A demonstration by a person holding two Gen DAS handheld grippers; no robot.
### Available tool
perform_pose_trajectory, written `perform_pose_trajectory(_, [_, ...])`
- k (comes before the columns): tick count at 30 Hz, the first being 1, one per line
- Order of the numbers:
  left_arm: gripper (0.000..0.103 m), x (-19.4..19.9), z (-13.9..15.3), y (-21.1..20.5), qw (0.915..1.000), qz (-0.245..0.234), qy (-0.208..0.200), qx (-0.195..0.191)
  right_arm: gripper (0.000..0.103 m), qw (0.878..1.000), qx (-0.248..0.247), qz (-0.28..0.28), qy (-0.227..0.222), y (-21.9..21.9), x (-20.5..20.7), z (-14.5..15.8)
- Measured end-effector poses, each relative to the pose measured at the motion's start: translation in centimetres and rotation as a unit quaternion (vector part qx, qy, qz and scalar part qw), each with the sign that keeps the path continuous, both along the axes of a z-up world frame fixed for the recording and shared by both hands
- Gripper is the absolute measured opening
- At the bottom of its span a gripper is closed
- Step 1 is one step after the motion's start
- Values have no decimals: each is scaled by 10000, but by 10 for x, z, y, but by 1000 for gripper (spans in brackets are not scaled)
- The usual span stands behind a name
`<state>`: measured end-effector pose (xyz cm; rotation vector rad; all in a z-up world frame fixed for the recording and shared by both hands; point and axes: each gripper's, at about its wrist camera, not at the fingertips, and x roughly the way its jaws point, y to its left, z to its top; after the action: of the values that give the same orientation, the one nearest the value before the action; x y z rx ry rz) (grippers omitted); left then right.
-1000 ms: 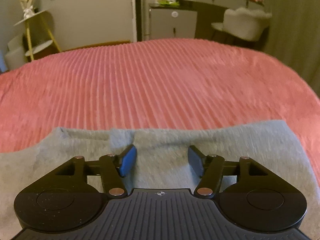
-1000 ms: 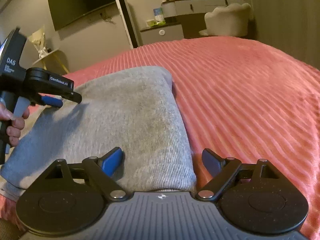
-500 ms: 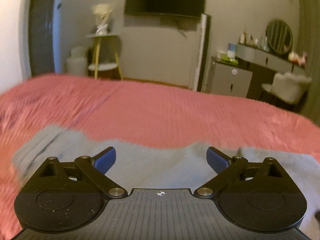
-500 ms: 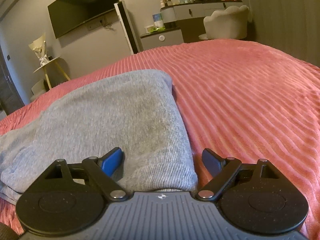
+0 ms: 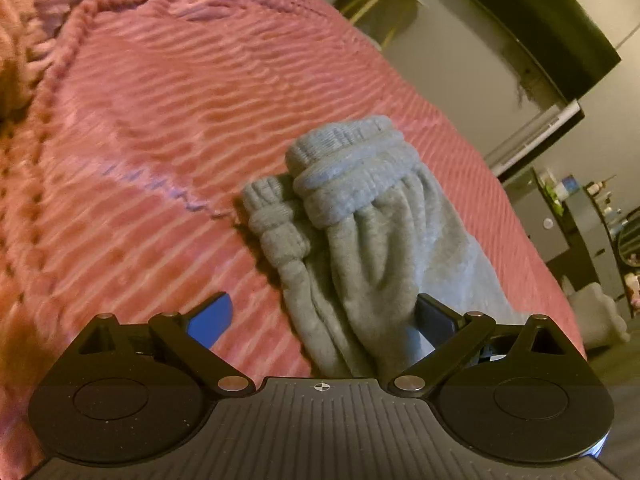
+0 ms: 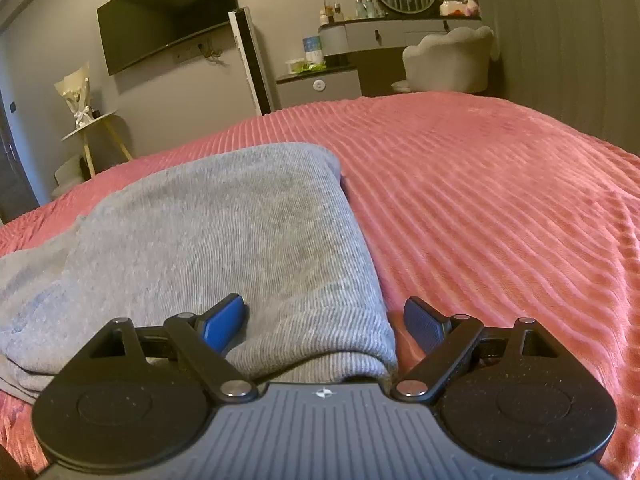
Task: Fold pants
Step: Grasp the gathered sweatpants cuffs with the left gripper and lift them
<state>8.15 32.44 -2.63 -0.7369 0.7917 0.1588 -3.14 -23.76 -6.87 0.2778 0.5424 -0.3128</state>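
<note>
The grey pants (image 5: 384, 240) lie on a bed covered by a pink ribbed blanket (image 5: 160, 140), already doubled lengthwise so the legs are stacked. In the left wrist view their ribbed cuffs (image 5: 340, 168) sit bunched at the far end, straight ahead of the left claw (image 5: 324, 316), and the legs run back from there toward the camera, passing between its fingers. That claw stands wide open; the cloth lies closer to its dark right-hand finger than to the blue one, and neither pad presses on it. The right claw (image 6: 324, 320) is at the other end of the garment, also spread wide and gripping nothing, with the folded edge of the pants (image 6: 240, 240) filling the gap between its fingers and the thick rolled hem just under its nose. So the long axis of the pants runs from one claw to the other, each aimed down at its own end. The cuffs are plainly the left hand's to take, being right in front of it; my guess is the next fold brings that end over toward the right claw's end
</note>
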Motion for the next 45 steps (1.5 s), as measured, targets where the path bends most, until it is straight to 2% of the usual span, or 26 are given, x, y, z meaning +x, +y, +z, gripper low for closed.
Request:
perform_pose_trajectory(3, [100, 17, -5, 11, 10000, -29, -17, -17, 87, 10000, -8, -11, -10, 0, -1, 0])
perform_pose_trajectory(7, [100, 21, -3, 13, 9986, -195, -312, -386, 87, 9999, -79, -30, -60, 2, -3, -2])
perform_pose_trajectory(11, [100, 32, -15, 20, 9989, -201, -160, -403, 87, 9999, -105, -40, -86, 2, -3, -3])
perform_pose_trajectory(14, [100, 27, -20, 28, 9970, -141, -347, -682, 87, 9999, -121, -46, -78, 3, -4, -2])
perform_pose_trajectory(19, [98, 25, -20, 28, 9934, -248, -693, -883, 87, 9998, -142, -52, -103, 4, -5, -3])
perform_pose_trajectory(24, [98, 12, -26, 35, 9806, -208, -1373, -1384, 87, 9998, -146, -57, -102, 4, -5, -3])
perform_pose_trajectory(26, [96, 11, -35, 41, 9783, -136, -1357, -1558, 87, 9998, -152, -59, -101, 4, -4, -3])
perform_pose_trajectory(27, [87, 14, -38, 42, 9813, -70, -1168, -1526, 87, 9998, -155, -61, -104, 4, -4, -4])
perform_pose_trajectory(28, [85, 16, -40, 43, 9851, -15, -995, -1400, 87, 9998, -157, -63, -103, 4, -4, -4])
perform_pose_trajectory(32, [90, 23, -32, 33, 9876, -127, -1034, -1171, 87, 9998, -161, -65, -103, 4, -5, -3])
perform_pose_trajectory(34, [88, 21, -27, 29, 9806, -328, -1444, -1283, 87, 9998, -166, -67, -108, 4, -5, -3])
perform_pose_trajectory(36, [88, 16, -28, 33, 9657, -418, -1903, -1716, 87, 9998, -165, -69, -106, 4, -5, -3])
perform_pose_trajectory(37, [89, 17, -32, 37, 9612, -362, -1971, -1894, 87, 9998, -168, -70, -106, 4, -5, -3])
perform_pose_trajectory(38, [91, 22, -37, 40, 9636, -204, -1776, -1987, 87, 9998, -170, -70, -108, 4, -5, -3])
perform_pose_trajectory(40, [87, 35, -47, 43, 9744, 102, -1102, -1958, 87, 9998, -171, -71, -110, 4, -5, -3])
perform_pose_trajectory(42, [93, 41, -40, 38, 9777, 7, -1091, -1792, 87, 9998, -170, -70, -108, 4, -5, -3])
perform_pose_trajectory(45, [91, 48, -27, 25, 9802, -286, -1185, -1563, 87, 9998, -173, -72, -110, 4, -5, -3])
